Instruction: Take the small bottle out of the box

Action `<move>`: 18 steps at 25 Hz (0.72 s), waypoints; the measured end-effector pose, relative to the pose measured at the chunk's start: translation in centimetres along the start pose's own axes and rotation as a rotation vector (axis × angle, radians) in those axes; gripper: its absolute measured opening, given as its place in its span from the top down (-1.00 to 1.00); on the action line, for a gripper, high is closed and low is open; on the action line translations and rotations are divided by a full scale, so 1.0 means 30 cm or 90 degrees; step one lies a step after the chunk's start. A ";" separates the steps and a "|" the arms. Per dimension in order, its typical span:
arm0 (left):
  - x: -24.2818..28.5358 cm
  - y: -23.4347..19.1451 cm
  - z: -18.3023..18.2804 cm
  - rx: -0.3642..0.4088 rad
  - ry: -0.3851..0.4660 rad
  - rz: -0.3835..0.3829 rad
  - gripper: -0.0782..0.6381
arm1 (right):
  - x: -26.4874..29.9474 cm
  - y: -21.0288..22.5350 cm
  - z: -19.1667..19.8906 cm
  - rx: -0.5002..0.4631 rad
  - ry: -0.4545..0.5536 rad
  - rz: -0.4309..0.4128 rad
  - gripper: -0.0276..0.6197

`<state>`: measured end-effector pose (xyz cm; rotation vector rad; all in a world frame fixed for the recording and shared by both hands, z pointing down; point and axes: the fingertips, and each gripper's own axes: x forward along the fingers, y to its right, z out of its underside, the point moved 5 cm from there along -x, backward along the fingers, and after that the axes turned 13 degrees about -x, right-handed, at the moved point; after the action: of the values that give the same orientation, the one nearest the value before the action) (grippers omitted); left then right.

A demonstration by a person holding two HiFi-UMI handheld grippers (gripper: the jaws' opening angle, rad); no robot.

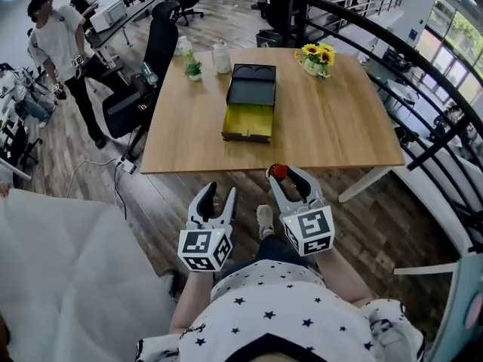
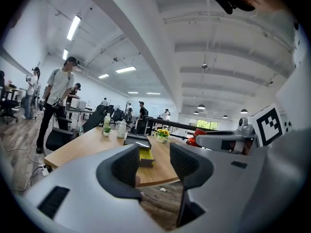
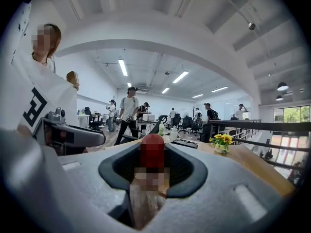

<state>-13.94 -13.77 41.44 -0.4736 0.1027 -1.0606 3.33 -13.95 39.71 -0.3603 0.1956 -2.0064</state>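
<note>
Red-capped small bottle [image 1: 278, 172] clamped in right gripper [image 1: 290, 176] fingers, cap pointing forward along them, well short of box [image 1: 250, 100] (looks already out). Left gripper [image 1: 219, 196] fingers apart, nothing between.

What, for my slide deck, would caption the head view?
Small bottle in the right gripper, clear of the box on the table; left gripper open.

Open office: wood-plank floor [image 1: 158, 210], a pale wooden counter [image 1: 332, 127] with a black chair [image 1: 161, 40] at its far-left corner, a curved black railing [image 1: 423, 57] right, windows [image 1: 453, 21] beyond, strip lights [image 2: 74, 27] on the white ceiling [image 2: 204, 28].
</note>
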 end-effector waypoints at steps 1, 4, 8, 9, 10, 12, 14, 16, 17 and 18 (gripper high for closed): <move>0.000 -0.001 -0.002 0.000 0.000 0.000 0.29 | 0.001 -0.001 -0.003 0.000 0.001 0.000 0.47; -0.003 -0.004 0.002 0.002 -0.001 0.001 0.29 | 0.000 -0.009 -0.003 -0.001 0.002 0.000 0.47; -0.010 0.007 0.005 0.002 0.000 0.002 0.29 | -0.009 -0.010 -0.004 0.001 0.004 0.000 0.48; -0.009 0.012 0.003 0.002 0.000 0.002 0.29 | -0.011 -0.005 -0.006 0.003 0.005 0.001 0.48; -0.007 0.015 0.001 0.001 0.000 0.002 0.29 | -0.011 -0.001 -0.008 0.004 0.006 0.002 0.48; -0.001 0.014 -0.002 0.000 -0.001 0.001 0.29 | -0.006 0.004 -0.013 0.004 0.007 0.004 0.48; 0.003 0.007 -0.002 -0.002 -0.002 0.002 0.29 | 0.002 0.004 -0.015 0.004 0.009 0.005 0.48; 0.006 0.003 -0.002 -0.002 -0.001 0.003 0.29 | 0.008 0.003 -0.016 0.002 0.009 0.005 0.48; 0.006 0.003 -0.003 -0.002 -0.001 0.003 0.29 | 0.009 0.004 -0.017 0.002 0.010 0.005 0.48; 0.006 0.005 -0.004 -0.002 -0.002 0.003 0.29 | 0.009 0.006 -0.019 0.002 0.010 0.004 0.48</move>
<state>-13.76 -13.90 41.29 -0.4774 0.1032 -1.0553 3.18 -14.28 39.16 -0.3418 0.2030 -2.0032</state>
